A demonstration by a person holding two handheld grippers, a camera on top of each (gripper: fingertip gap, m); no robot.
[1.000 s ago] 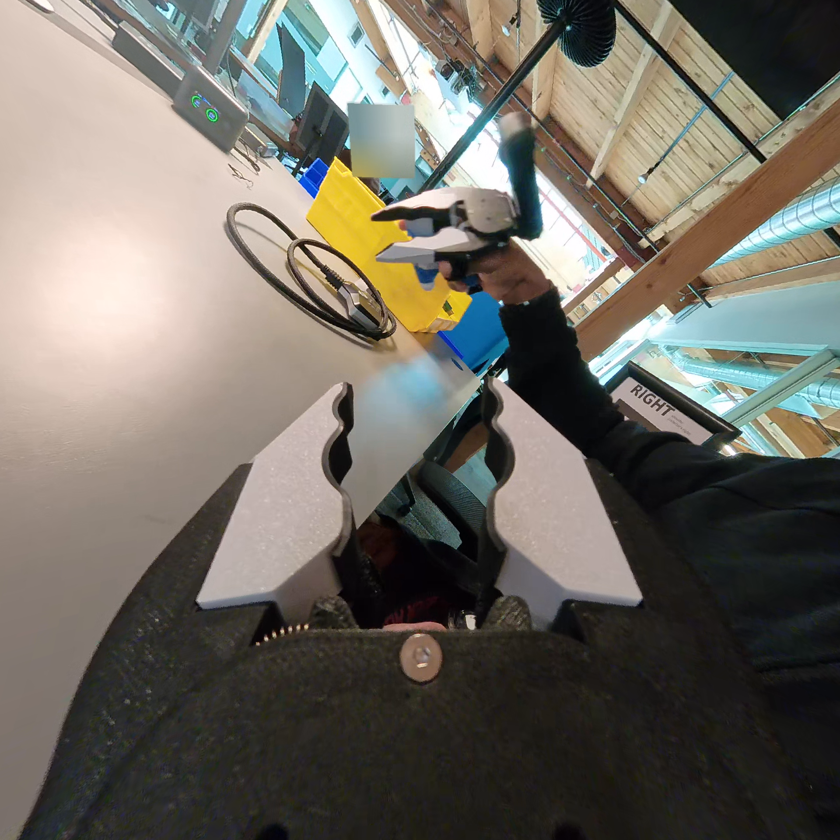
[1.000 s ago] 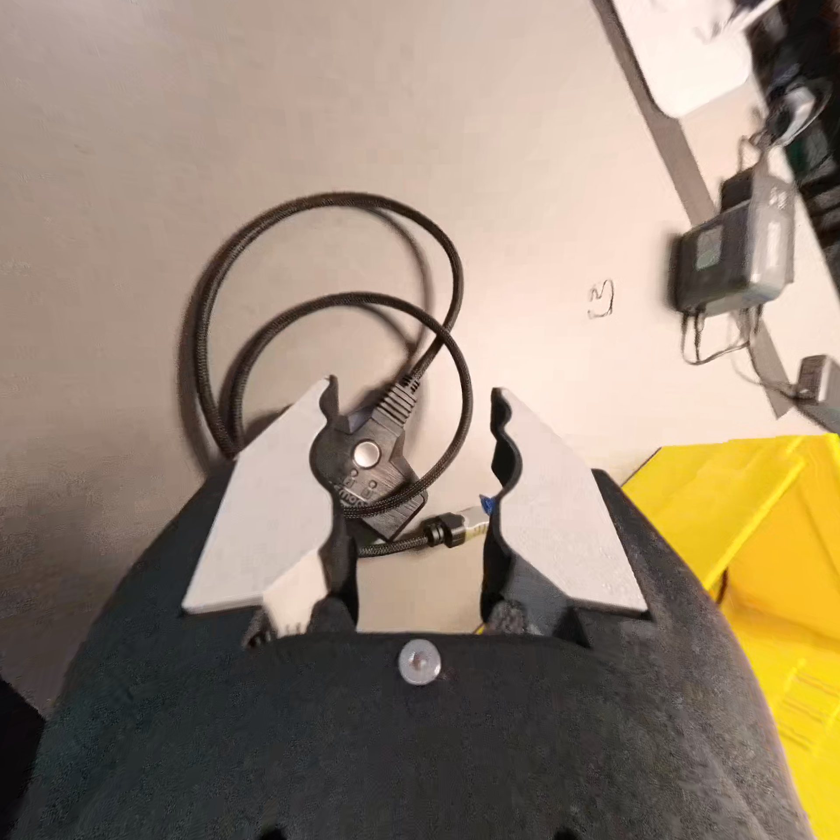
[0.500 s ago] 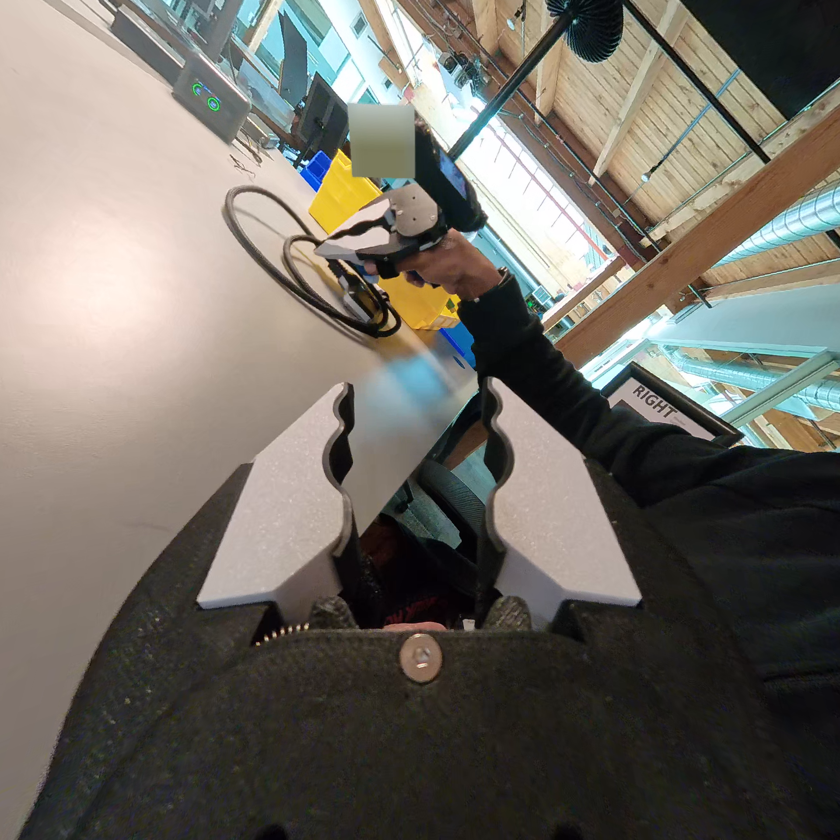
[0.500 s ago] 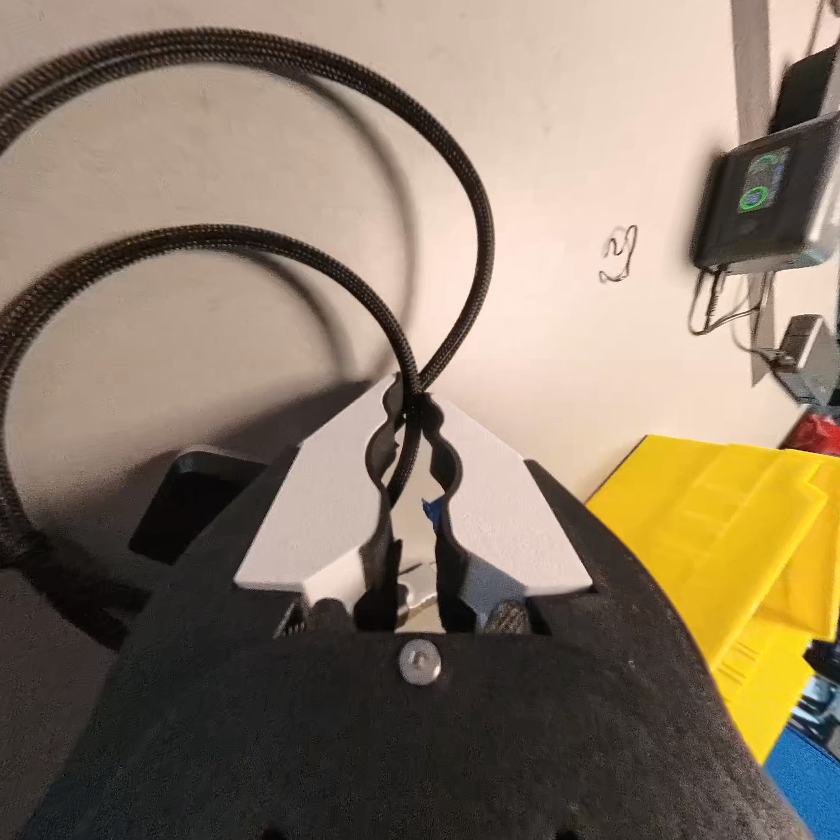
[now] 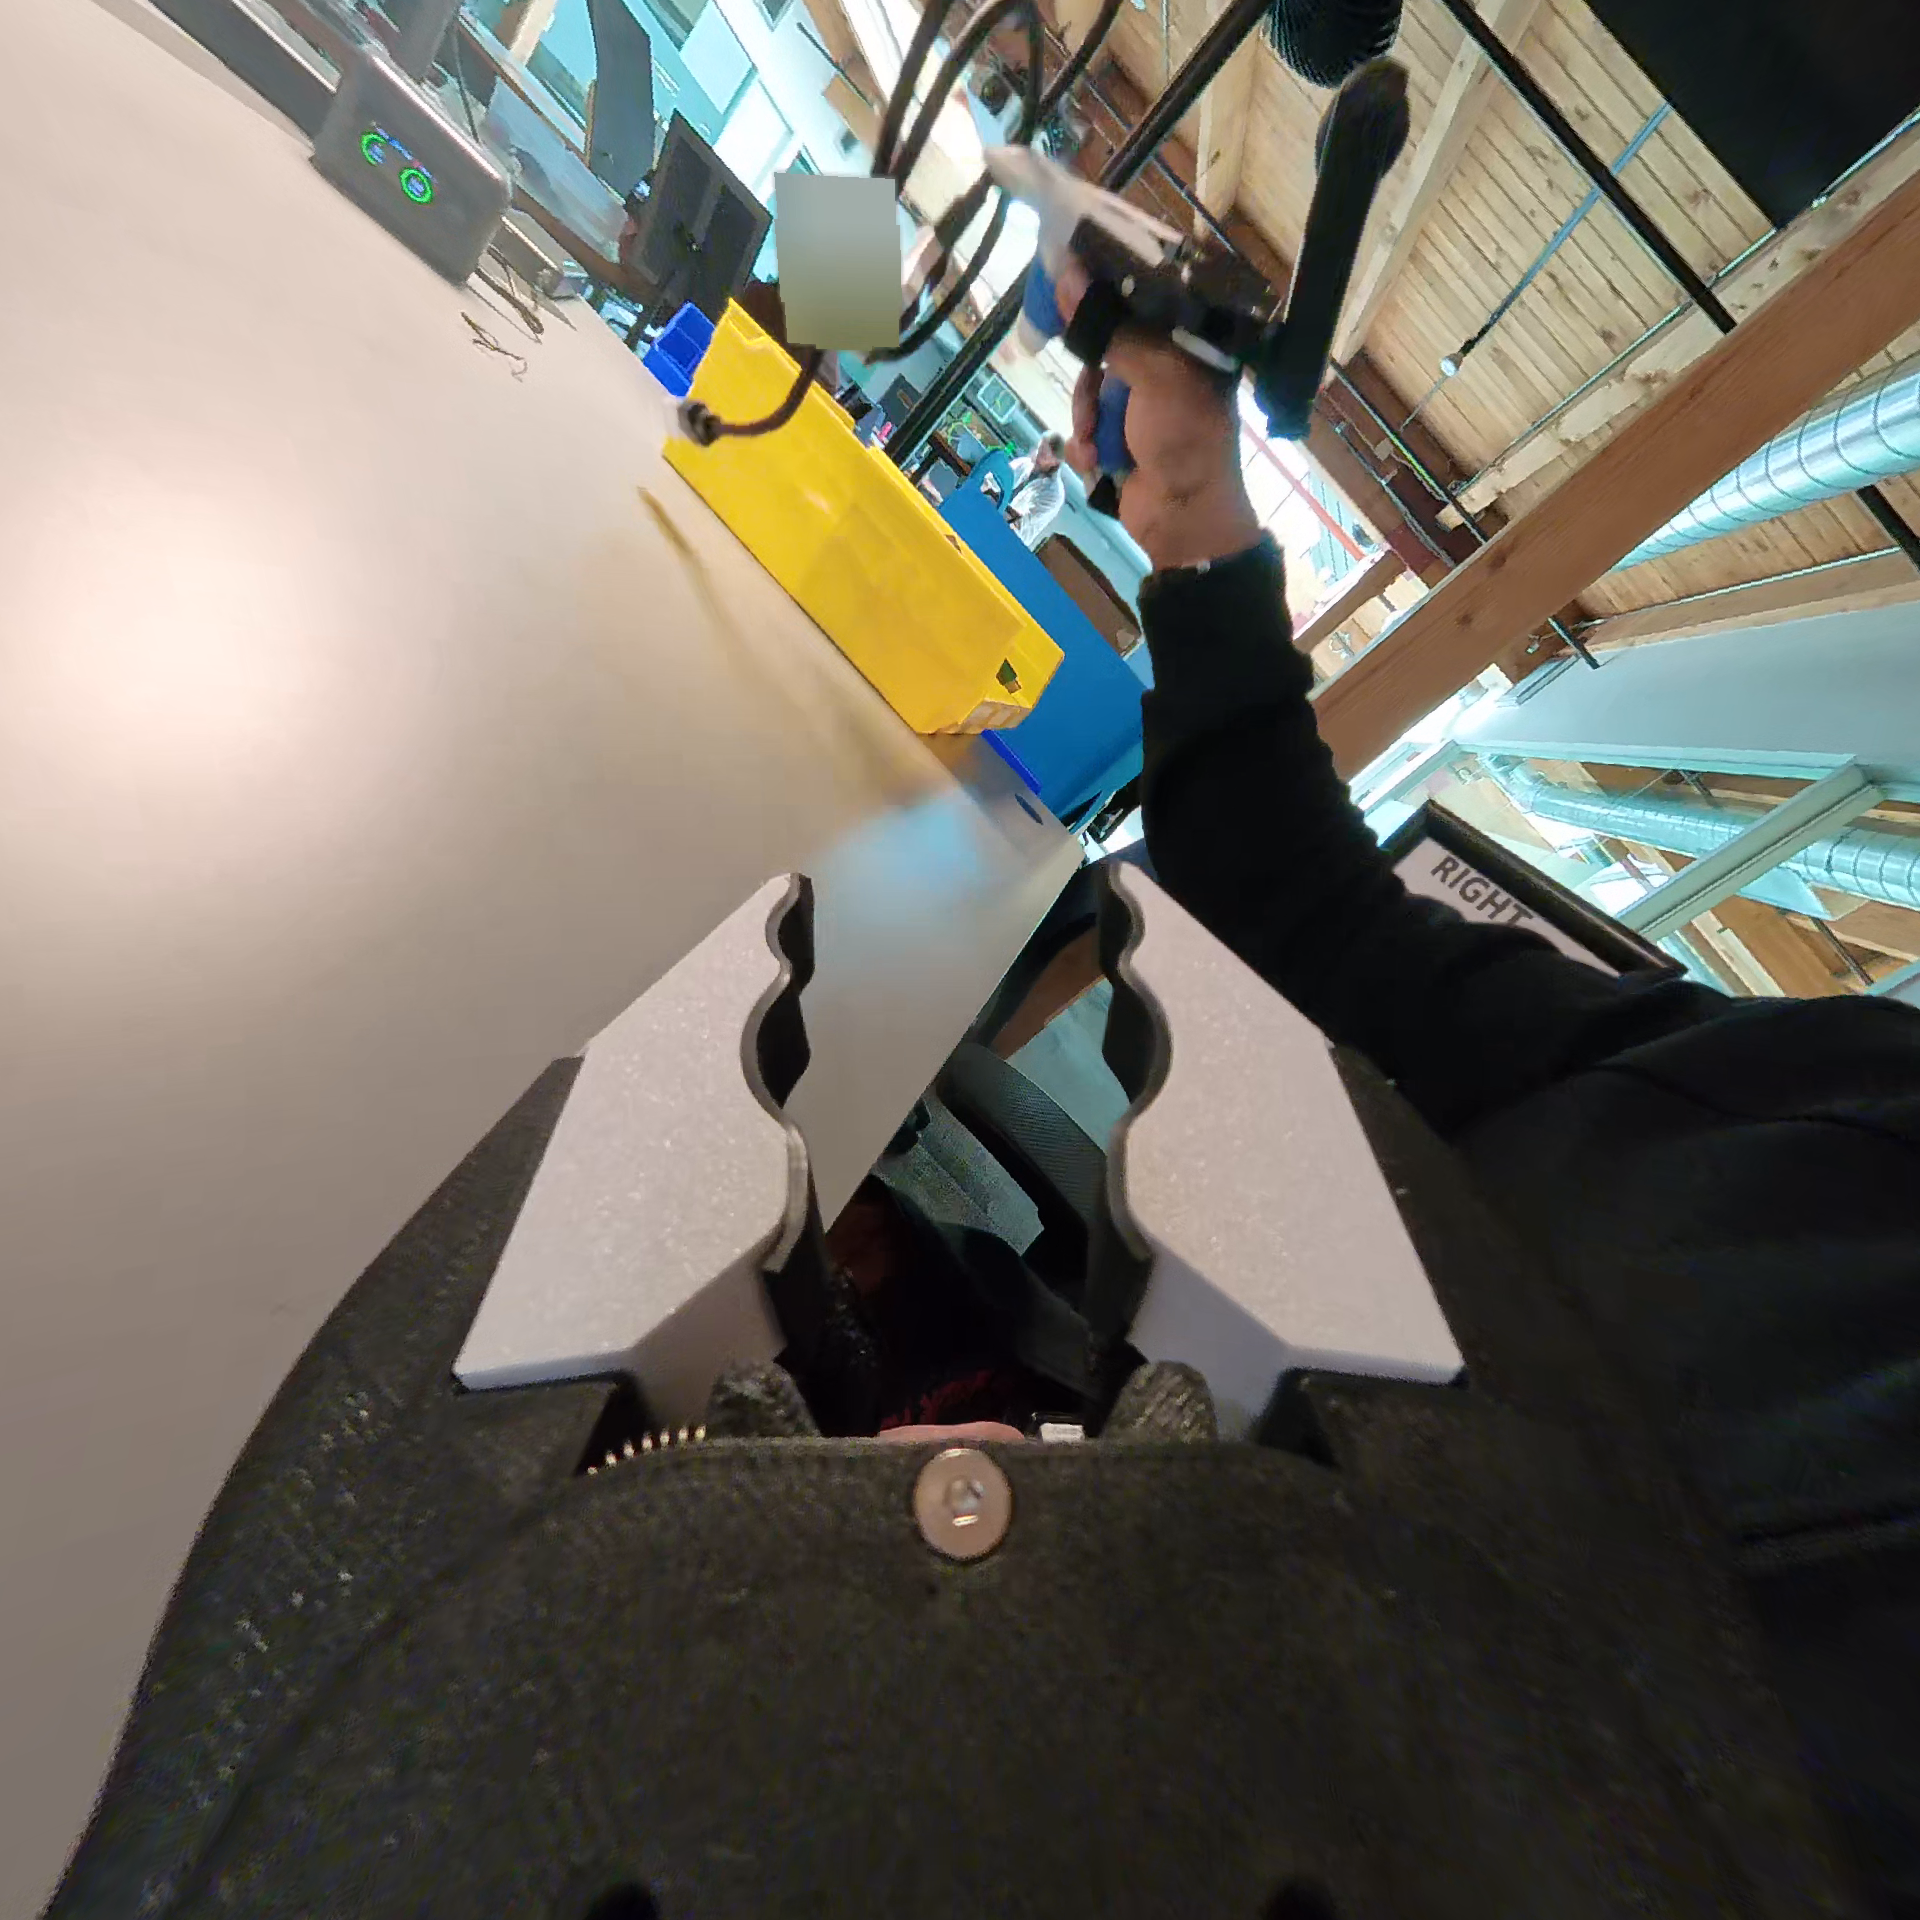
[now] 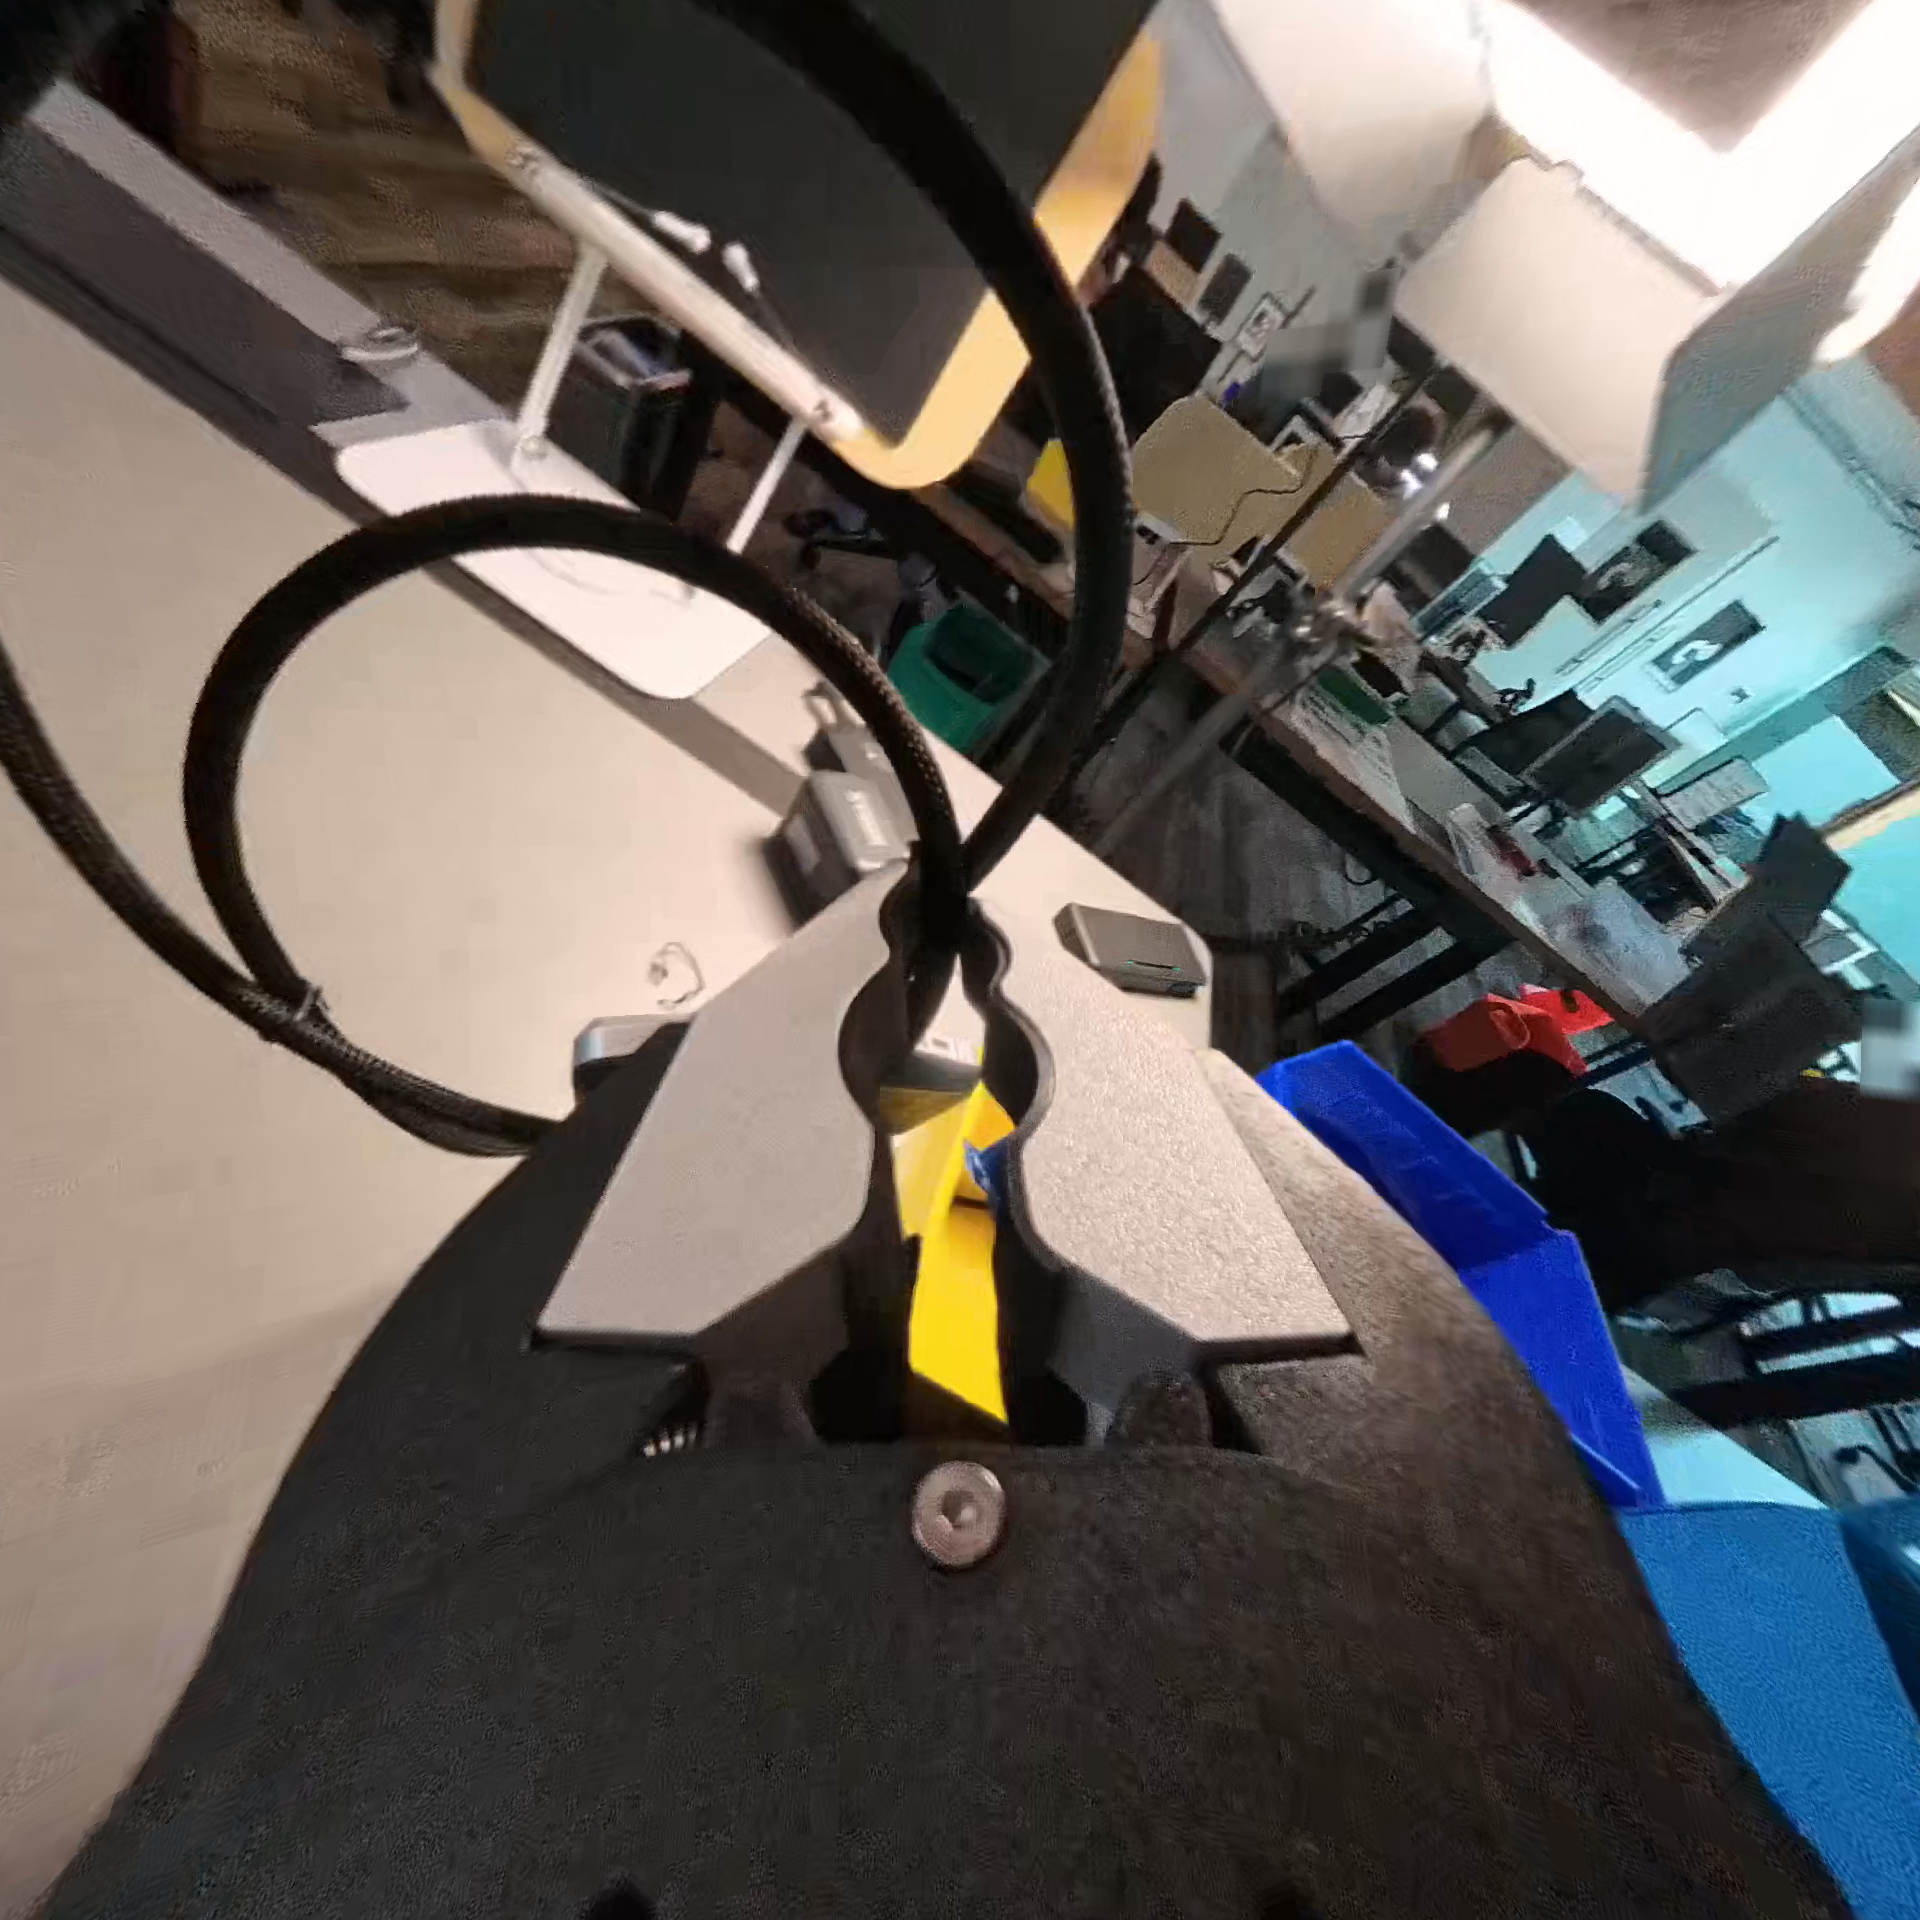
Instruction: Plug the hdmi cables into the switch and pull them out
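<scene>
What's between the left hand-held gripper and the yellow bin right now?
Only bare tabletop, per the left wrist view: nothing lies between the left hand-held gripper and the yellow bin.

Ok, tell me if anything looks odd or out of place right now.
Yes: the right gripper is shut on the cable mid-length, not on a plug, and holds it high off the table. The coil dangles tangled, one plug end swinging by the yellow bin. The left gripper is open and empty.
</scene>
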